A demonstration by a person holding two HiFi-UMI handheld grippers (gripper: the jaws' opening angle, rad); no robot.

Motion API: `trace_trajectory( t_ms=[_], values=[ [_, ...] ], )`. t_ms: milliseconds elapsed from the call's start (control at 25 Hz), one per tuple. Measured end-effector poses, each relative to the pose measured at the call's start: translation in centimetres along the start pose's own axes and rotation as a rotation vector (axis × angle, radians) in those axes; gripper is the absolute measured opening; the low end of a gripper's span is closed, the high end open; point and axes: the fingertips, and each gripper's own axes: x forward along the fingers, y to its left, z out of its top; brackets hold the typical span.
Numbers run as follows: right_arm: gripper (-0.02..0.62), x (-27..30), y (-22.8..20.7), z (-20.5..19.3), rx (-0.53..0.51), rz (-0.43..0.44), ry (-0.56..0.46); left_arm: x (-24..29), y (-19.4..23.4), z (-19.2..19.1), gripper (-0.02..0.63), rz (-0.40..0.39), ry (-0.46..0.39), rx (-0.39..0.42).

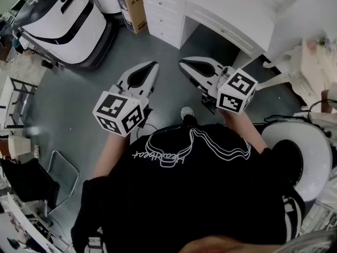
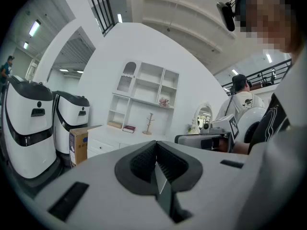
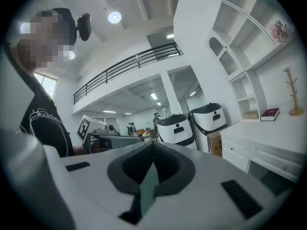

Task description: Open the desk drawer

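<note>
Black shirt (image 1: 210, 194) fills the bottom of the head view. Just past it the left gripper (image 1: 152, 66) and the right gripper (image 1: 183, 64) are held side by side over the grey floor (image 1: 79, 104), both pointing toward the top of the frame. Each gripper's own view shows its ribbed pads pressed together with nothing between them, so both are clenched and empty.

The white desk (image 1: 210, 4) runs across the upper middle and upper right of the head view, well apart from both tips. It has a stack of drawers (image 1: 164, 17) at its left end and a shallow drawer (image 1: 226, 31) under the desktop above the dark knee space. Which one is meant I cannot tell; the shallow one lies closer to the right gripper's line.

The step in hand looks like the approach, with nothing yet touched. To do it well, close the gap first and spread the chosen gripper's jaws before reaching the drawer front. Bring it in level and square to the knob, which is too small here to make out clearly. Grip the knob, not the panel edge, then pull straight back along the drawer's travel. A skewed pull could jam it. The cardboard box (image 1: 131, 4) at upper left stands beside the stack of drawers and looks out of the way.
</note>
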Motion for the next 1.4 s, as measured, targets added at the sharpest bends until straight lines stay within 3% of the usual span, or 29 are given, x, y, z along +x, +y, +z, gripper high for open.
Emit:
trace_trajectory(
  t_ms=[360, 600, 840, 1120, 1400],
  values=[
    [0.005, 0.9, 0.7, -1.0, 0.026, 0.001, 0.0, -1.0, 0.6, -0.5, 0.005, -0.001, 0.0, -0.005],
    [0.005, 2.1, -2.4, -1.0, 0.039, 0.007, 0.004, 2.0, 2.5, -0.8, 0.005, -0.01, 0.009, -0.024],
    [0.006, 5.1, -9.3, -0.7, 0.067, -0.001, 0.009, 7.0, 7.2, -0.4, 0.005, 0.003, 0.038, -0.046],
    [0.006, 9.7, -21.3, 0.0, 0.125, 0.0, 0.042, 17.7, 15.0, 0.5, 0.005, 0.017, 0.088, -0.089],
    [0.006, 12.3, -30.8, -0.4, 0.188, -0.016, 0.061, 26.8, 20.1, 0.5, 0.005, 0.024, 0.15, -0.029]
  ],
)
